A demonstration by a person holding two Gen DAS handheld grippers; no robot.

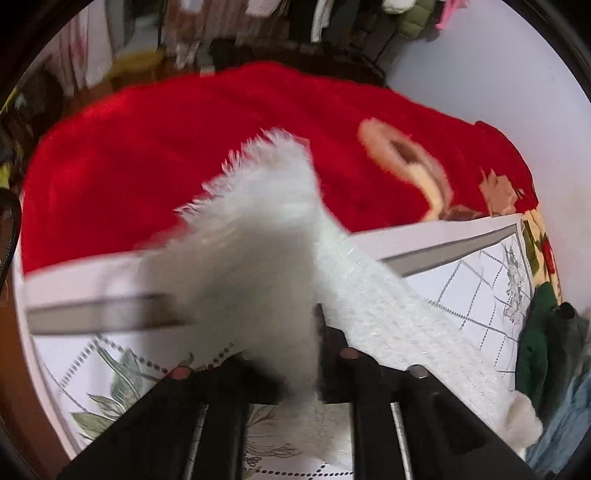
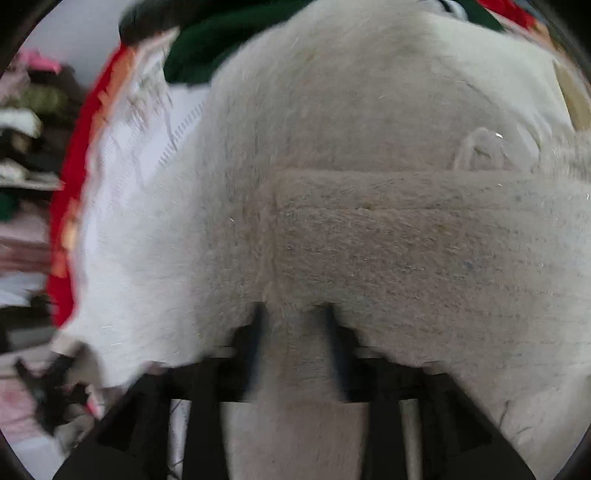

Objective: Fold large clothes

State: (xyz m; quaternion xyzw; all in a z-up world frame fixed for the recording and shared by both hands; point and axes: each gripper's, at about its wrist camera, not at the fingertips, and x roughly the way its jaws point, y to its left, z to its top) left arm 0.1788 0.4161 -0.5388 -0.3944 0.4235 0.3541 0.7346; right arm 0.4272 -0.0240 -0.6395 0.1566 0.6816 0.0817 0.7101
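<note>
A fluffy white sweater (image 1: 258, 236) hangs from my left gripper (image 1: 314, 339), which is shut on its fuzzy edge and holds it above the bed. A ribbed knit strip of it (image 1: 399, 317) trails down to the right. In the right wrist view the same white sweater (image 2: 351, 166) fills most of the frame, with a ribbed band (image 2: 424, 236) across the middle. My right gripper (image 2: 295, 325) is shut on the lower edge of that band, fabric bunched between the fingers.
A white bed sheet with a grey grid and leaf print (image 1: 472, 273) lies below. A red plush blanket (image 1: 184, 155) covers the far side. Dark green and blue clothes (image 1: 543, 332) are piled at the right. Hanging clothes (image 1: 332, 22) line the back wall.
</note>
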